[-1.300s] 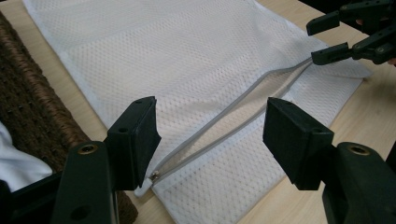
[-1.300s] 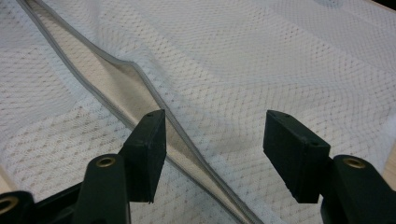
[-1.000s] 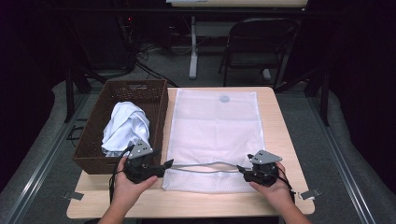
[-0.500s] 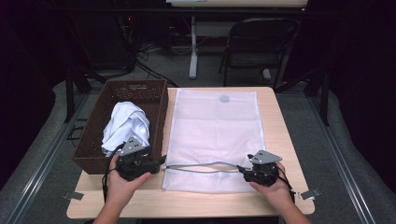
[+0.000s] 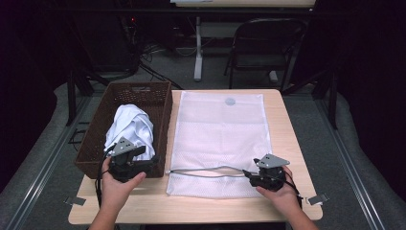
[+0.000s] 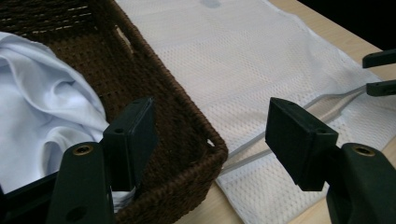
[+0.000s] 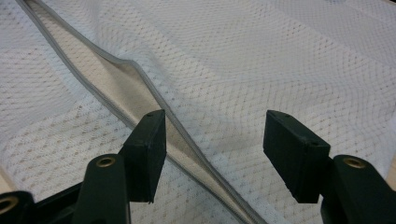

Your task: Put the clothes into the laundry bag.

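Wood tabletop [image 5: 282,120]: flat white mesh bag [image 5: 220,139], woven brown basket [image 5: 95,139]; both grippers' fingers spread.

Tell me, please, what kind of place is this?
Probably a lab or recording room, not a home: a lone wooden table on grey carpet, a folding chair behind it, and cables on the floor in the dark.

No text, label, brand, number or sign can be read anywhere. The white mesh bag [image 5: 219,141] carries a small round grey patch [image 5: 230,101] near its far edge, but nothing on it is legible.
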Demonstrator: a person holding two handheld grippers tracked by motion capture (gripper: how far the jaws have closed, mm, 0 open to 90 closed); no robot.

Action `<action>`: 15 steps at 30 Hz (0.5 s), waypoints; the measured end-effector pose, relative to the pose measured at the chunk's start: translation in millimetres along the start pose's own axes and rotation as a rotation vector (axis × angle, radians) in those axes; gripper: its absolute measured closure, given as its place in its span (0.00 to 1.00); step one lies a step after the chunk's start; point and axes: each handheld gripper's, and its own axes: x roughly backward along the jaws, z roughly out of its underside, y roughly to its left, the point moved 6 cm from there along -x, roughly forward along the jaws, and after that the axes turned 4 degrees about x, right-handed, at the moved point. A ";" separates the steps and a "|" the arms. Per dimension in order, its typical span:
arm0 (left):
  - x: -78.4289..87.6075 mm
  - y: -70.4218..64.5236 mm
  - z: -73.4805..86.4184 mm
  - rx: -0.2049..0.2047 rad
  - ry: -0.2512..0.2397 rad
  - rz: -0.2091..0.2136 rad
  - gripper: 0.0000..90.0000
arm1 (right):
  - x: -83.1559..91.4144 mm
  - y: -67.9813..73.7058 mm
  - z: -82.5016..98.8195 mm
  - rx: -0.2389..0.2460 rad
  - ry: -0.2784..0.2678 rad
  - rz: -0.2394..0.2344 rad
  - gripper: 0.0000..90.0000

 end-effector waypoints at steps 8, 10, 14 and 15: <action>-3.9 19.9 -9.8 0.041 0.026 -0.047 0.34 | 1.0 1.6 -1.8 -0.014 -0.009 -0.009 0.44; -6.6 27.3 -12.2 0.040 0.053 -0.086 0.29 | 0.9 2.0 -1.6 -0.014 -0.007 -0.011 0.44; -11.4 42.8 -20.4 0.052 0.091 -0.144 0.26 | 0.6 1.3 -1.1 -0.014 -0.006 -0.010 0.44; -12.3 46.4 -22.1 0.054 0.099 -0.160 0.26 | 0.6 1.0 -1.0 -0.015 -0.004 -0.009 0.44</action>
